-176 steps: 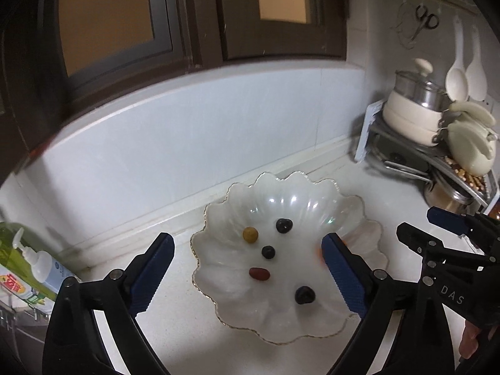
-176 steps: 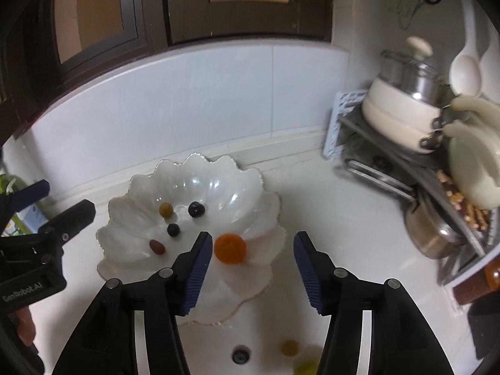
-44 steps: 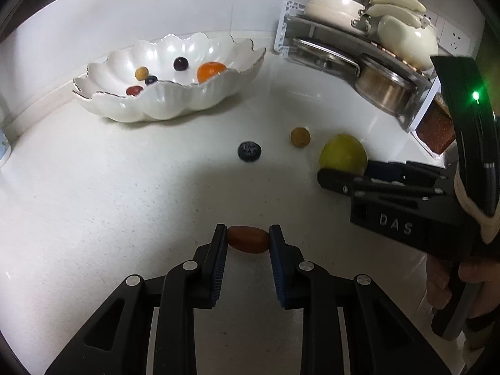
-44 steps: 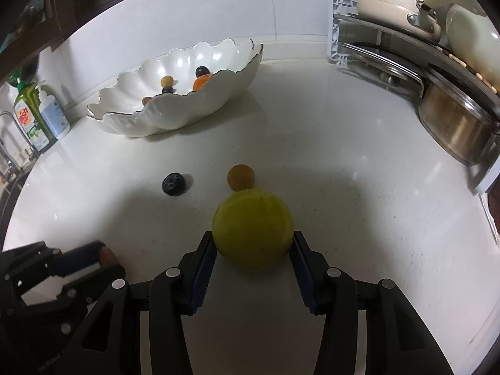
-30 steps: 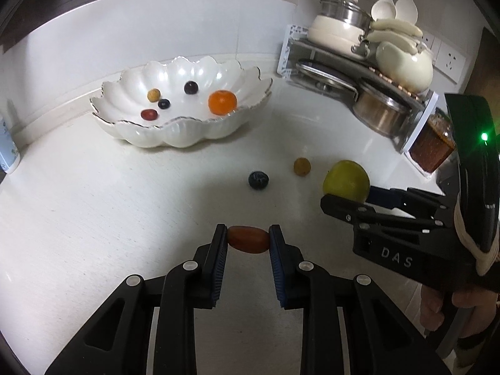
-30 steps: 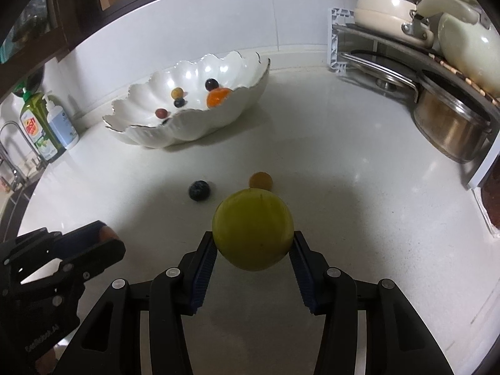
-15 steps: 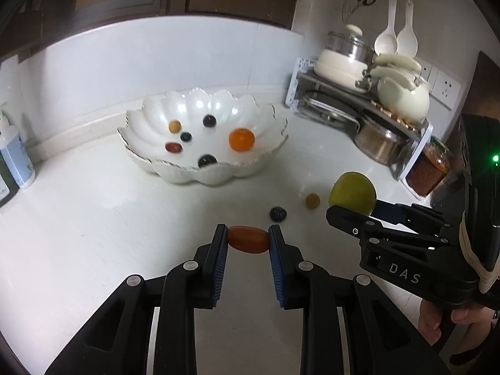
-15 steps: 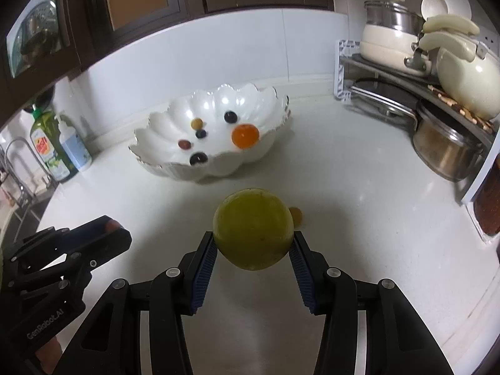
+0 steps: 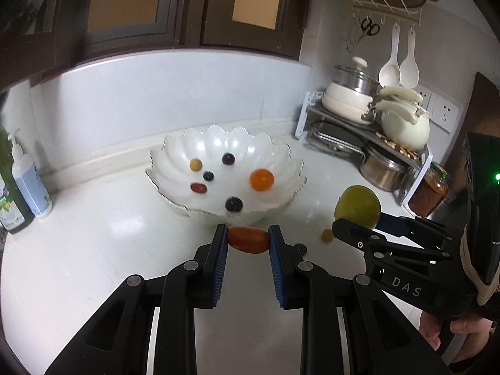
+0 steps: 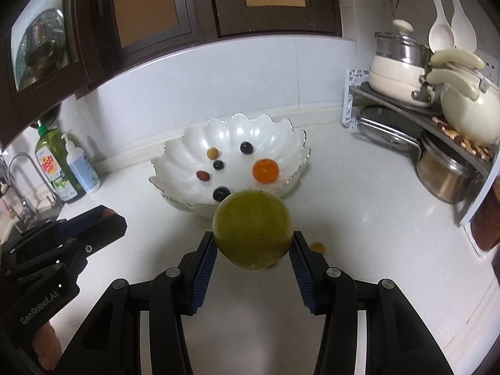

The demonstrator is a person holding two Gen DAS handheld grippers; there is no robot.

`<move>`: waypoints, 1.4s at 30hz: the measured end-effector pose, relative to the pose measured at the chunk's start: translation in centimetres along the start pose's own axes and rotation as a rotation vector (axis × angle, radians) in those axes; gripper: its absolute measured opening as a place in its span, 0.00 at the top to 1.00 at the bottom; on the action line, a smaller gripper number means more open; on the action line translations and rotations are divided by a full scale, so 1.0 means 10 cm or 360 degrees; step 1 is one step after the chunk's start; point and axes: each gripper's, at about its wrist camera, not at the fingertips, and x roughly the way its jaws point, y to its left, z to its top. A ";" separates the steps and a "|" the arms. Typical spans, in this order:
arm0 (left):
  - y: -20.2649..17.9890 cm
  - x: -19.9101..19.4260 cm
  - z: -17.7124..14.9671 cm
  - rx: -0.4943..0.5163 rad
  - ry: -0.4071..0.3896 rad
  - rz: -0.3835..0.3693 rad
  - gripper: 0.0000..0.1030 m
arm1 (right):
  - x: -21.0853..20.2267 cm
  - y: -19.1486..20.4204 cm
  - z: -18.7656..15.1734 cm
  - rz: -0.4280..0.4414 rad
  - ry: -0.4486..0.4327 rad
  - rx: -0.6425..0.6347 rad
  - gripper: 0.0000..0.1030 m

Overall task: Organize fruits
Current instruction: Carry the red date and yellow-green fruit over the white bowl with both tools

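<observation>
My left gripper (image 9: 248, 240) is shut on a small oblong red fruit (image 9: 248, 240), held above the counter in front of the white scalloped bowl (image 9: 175, 147). My right gripper (image 10: 253, 243) is shut on a large green fruit (image 10: 253, 228), also raised near the bowl (image 10: 297, 143); it shows in the left wrist view (image 9: 357, 206). The bowl holds an orange (image 9: 262, 180), a red fruit (image 9: 198, 188), a yellow one (image 9: 195, 164) and three dark berries. A small yellow fruit (image 9: 327, 235) and a dark berry (image 9: 301, 247) lie on the counter.
A dish rack (image 9: 368, 131) with pots, a kettle and a jar (image 9: 429, 189) stands at the right. Soap bottles (image 10: 67, 162) and a tap stand at the left by the sink. The white counter (image 9: 93, 234) runs to the tiled back wall.
Both grippers have risen from the counter with their fruits and come closer to the bowl. The view now looks down into the bowl.
</observation>
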 end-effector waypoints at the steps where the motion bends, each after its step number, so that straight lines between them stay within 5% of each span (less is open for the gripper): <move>1: 0.03 -0.01 0.03 0.0003 -0.0009 0.0000 0.74 | 0.00 0.03 0.03 -0.0004 -0.0008 -0.0001 0.52; 18: 0.37 -0.03 0.47 0.0019 -0.0139 0.0009 0.74 | 0.05 0.37 0.45 -0.0043 -0.0127 0.0015 0.52; 42: 0.79 0.85 1.12 0.0010 0.0111 -0.0016 0.74 | 0.91 0.35 1.18 -0.0095 0.0030 -0.0002 0.52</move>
